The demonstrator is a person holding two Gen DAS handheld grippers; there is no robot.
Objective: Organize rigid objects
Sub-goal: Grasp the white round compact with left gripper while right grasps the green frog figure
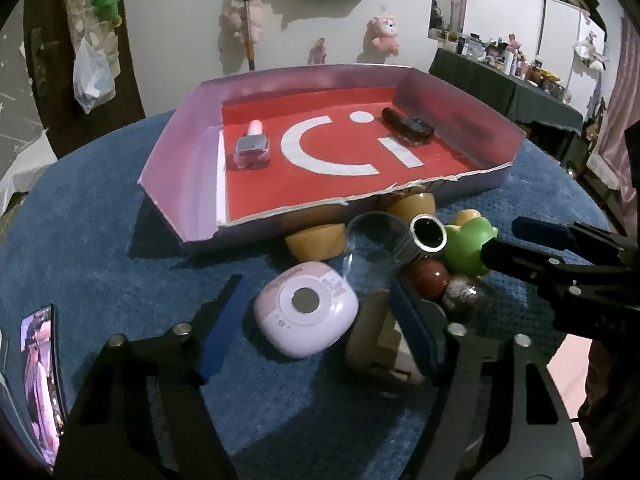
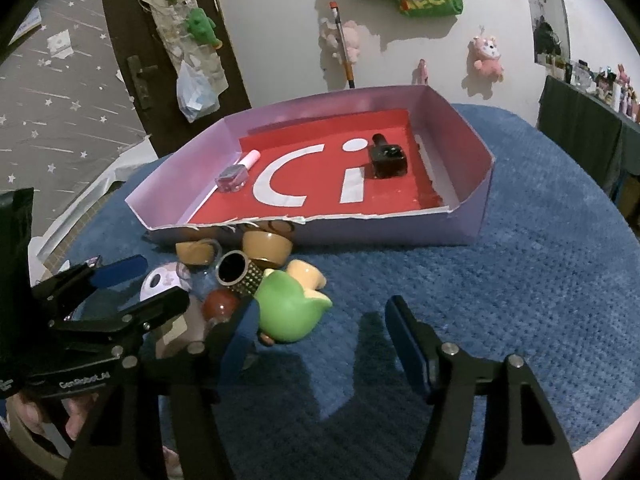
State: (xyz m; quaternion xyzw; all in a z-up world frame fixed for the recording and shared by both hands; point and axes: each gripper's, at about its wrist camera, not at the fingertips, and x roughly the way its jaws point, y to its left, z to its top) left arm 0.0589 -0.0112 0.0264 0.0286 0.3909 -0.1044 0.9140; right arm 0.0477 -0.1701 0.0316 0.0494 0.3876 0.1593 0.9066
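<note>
A lilac box (image 1: 180, 132) (image 2: 472, 216) with a red floor holds a clear nail polish bottle with a pink cap (image 1: 251, 148) (image 2: 234, 174) and a dark bottle (image 1: 408, 126) (image 2: 386, 158). A pile lies in front of it: a pink rounded device (image 1: 306, 314) (image 2: 160, 280), a clear glass (image 1: 372, 252), a studded metal ring (image 1: 428, 234) (image 2: 236, 274), a green ceramic piece (image 1: 468, 246) (image 2: 288, 312), a red ball (image 1: 430, 278) (image 2: 220, 306) and tan cups (image 1: 316, 242) (image 2: 266, 246). My left gripper (image 1: 316, 320) (image 2: 132, 284) is open around the pink device. My right gripper (image 2: 320, 340) (image 1: 516, 240) is open, beside the green piece.
A blue textured cloth (image 1: 100, 240) (image 2: 520, 280) covers the round table. A phone (image 1: 40, 376) lies at its left edge. A cardboard box (image 1: 384, 352) sits under the pile. Plush toys hang on the wall behind; a cluttered shelf stands at the right.
</note>
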